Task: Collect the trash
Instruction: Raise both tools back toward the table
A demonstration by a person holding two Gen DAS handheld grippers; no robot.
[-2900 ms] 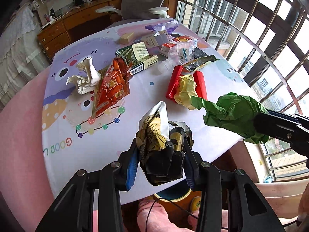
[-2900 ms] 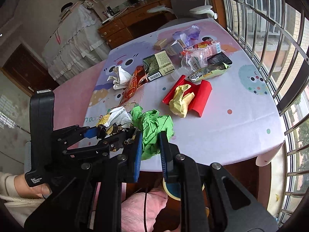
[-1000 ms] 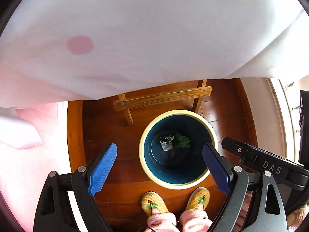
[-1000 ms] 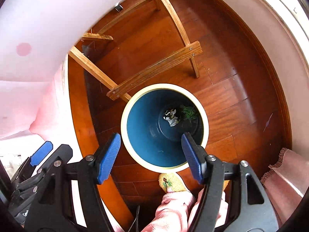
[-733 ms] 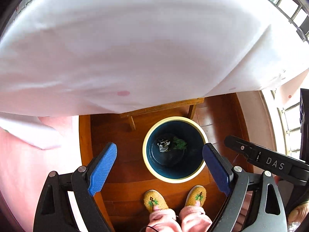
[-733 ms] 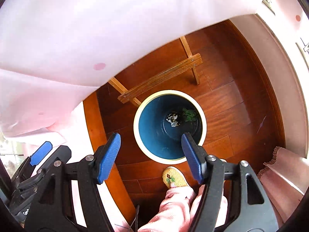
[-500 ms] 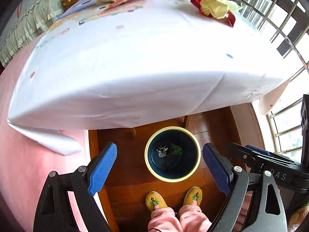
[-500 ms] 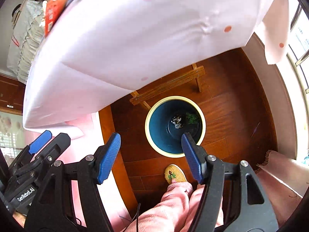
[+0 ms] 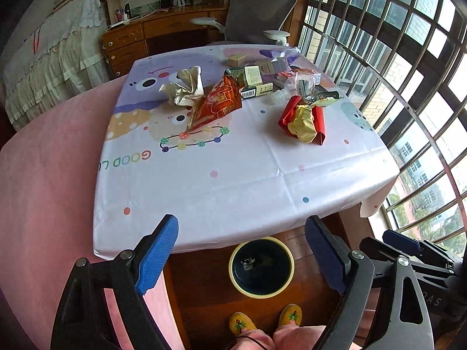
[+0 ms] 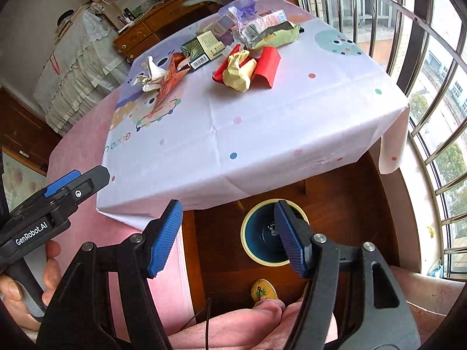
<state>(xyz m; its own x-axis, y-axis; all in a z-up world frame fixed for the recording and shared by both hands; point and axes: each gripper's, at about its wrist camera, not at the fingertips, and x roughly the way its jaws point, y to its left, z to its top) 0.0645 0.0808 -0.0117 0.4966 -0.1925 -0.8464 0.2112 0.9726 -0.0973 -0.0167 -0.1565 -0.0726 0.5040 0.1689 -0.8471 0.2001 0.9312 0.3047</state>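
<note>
A dark blue bin with a cream rim (image 9: 237,277) (image 10: 251,255) stands on the wooden floor under the table's near edge, with crumpled scraps at its bottom. Both grippers hang above the floor, off the table's front edge. My left gripper (image 9: 243,258) is open and holds nothing. My right gripper (image 10: 229,239) is open too, with the bin seen between its fingers. Trash lies at the table's far side: a yellow paper ball (image 9: 302,122) (image 10: 238,71) in red wrapping, an orange snack bag (image 9: 214,106), crumpled cream paper (image 9: 185,89) (image 10: 150,74), a green carton (image 9: 254,83) (image 10: 202,48).
The table wears a white patterned cloth (image 9: 233,172) over a pink one (image 9: 49,175). A barred window (image 9: 408,58) runs along the right. A grey chair (image 9: 259,8) and a wooden desk (image 9: 163,32) stand behind. Two slippered feet (image 9: 264,320) rest beside the bin.
Both grippers held crumpled trash, let it fall into the bin, and have risen and tilted up from it. The tabletop is back in view.
</note>
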